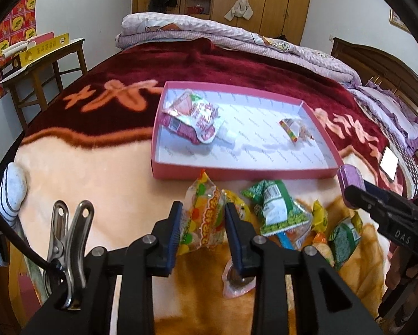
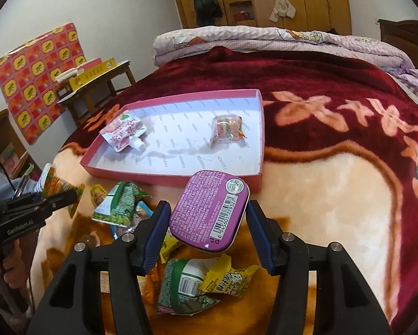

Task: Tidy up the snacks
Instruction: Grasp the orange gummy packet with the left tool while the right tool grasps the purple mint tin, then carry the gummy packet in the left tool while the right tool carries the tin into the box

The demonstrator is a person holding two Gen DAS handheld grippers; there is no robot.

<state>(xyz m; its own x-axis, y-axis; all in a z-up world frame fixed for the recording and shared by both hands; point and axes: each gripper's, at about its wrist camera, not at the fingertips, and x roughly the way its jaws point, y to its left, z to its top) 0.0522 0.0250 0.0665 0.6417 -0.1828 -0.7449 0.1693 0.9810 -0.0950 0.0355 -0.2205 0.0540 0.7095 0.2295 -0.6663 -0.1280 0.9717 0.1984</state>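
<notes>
Purple barcoded tin (image 2: 209,212) clamped between right jaws.

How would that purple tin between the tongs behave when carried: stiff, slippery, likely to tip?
The purple tin looks rigid, so it should keep its shape under the right tongs. Its glossy rounded edges may slip. Gripped only at its sides and already tilted, it might pivot.

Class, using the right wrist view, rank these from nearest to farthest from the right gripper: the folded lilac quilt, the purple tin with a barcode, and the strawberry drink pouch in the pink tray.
1. The purple tin with a barcode, held between the fingers of the right gripper.
2. The strawberry drink pouch, at the left end of the pink tray.
3. The folded lilac quilt, at the bed's far end.
</notes>
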